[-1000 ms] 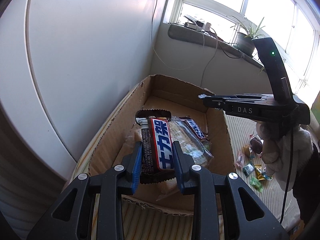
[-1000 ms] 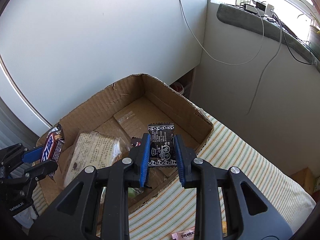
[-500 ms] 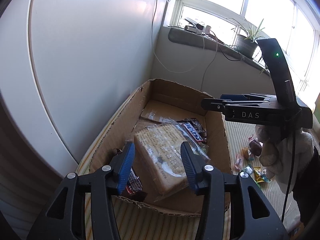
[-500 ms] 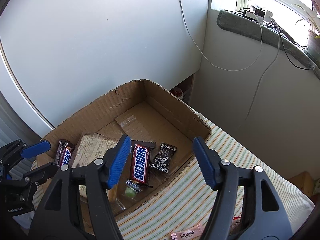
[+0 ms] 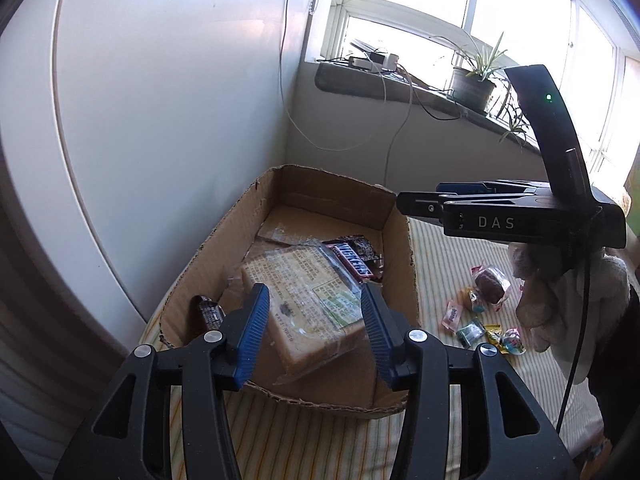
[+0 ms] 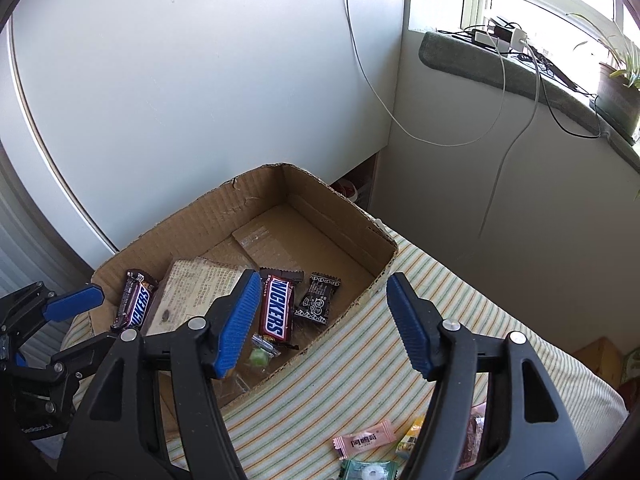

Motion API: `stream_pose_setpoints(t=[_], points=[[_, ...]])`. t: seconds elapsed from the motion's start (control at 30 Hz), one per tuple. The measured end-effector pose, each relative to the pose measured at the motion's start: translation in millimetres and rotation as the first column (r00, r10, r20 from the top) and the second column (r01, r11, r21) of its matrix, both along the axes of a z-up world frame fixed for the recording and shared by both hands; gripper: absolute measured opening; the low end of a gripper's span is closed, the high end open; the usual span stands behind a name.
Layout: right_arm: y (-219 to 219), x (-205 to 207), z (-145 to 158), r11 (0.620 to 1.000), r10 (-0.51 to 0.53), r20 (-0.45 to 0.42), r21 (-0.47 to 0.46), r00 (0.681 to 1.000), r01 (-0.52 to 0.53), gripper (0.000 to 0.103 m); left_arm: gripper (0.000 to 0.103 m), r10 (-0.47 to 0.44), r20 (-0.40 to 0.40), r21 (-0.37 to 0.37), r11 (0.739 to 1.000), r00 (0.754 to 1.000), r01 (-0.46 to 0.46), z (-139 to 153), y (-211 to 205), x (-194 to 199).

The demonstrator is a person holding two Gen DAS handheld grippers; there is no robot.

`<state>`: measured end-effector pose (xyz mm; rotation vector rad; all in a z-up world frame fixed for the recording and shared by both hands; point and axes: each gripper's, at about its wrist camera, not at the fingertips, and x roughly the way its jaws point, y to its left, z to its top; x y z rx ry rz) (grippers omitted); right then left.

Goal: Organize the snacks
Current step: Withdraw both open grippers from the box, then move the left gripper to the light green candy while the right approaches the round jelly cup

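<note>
both snacks dropped since a second ago: my left gripper point(image 5: 314, 330) and right gripper point(image 6: 322, 320) gape wide, empty, over cardboard box point(image 6: 256, 200); snickers bar point(image 6: 276, 308) and black candy packet point(image 6: 318, 300) inside.

1. One cardboard box point(image 6: 224, 216) sits on the striped cloth point(image 6: 440, 280).
2. Inside: two Snickers bars point(image 6: 276, 308) point(image 6: 134, 300), one large wrapped block point(image 5: 304, 292), one black packet point(image 6: 318, 299), one green candy point(image 6: 260, 356).
3. Several small sweets point(image 5: 480, 320) lie outside; exact number unclear.
</note>
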<state>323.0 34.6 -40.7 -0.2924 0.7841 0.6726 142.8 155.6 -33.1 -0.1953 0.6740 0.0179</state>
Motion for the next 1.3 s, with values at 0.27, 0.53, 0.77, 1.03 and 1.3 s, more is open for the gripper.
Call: stream_pose_setpoints(t=[0.27,0.53,0.77,1.03,1.3], points=[[-30.1,-21.2,11.6,1.0,-0.007,0.02,0.01,1.0,0.007,0.068,0.047,-0.043,0.014,-0.005,0.999,0.999,0.043,5.8,-22.4,-8.9],[-79.8,-40.8,16.6,0.999,-0.042,0.037,0.014,0.998,0.042,0.068,0.047,-0.109,0.012,-0.02,0.994,0.994,0.109,3.2,-54.9,-11.5],[-128.6,-52.8,8.8,0.997,-0.081,0.021,0.013,0.996,0.081,0.068,0.046,-0.18,-0.017,-0.037,0.983,0.983,0.18,-9.6,-89.8,-9.2],[-165.7,-64.6,-17.7,0.996,-0.087,-0.023,-0.029,0.996,0.086,0.068,0.047,-0.256,-0.059,-0.042,0.966,0.965,0.254,-24.6,-126.8,-7.7],[-187.4,-73.6,-48.9,0.998,-0.058,-0.134,-0.004,0.989,0.059,0.068,0.046,-0.333,-0.117,-0.01,0.943,0.936,0.334,-39.9,-161.0,-5.1]])
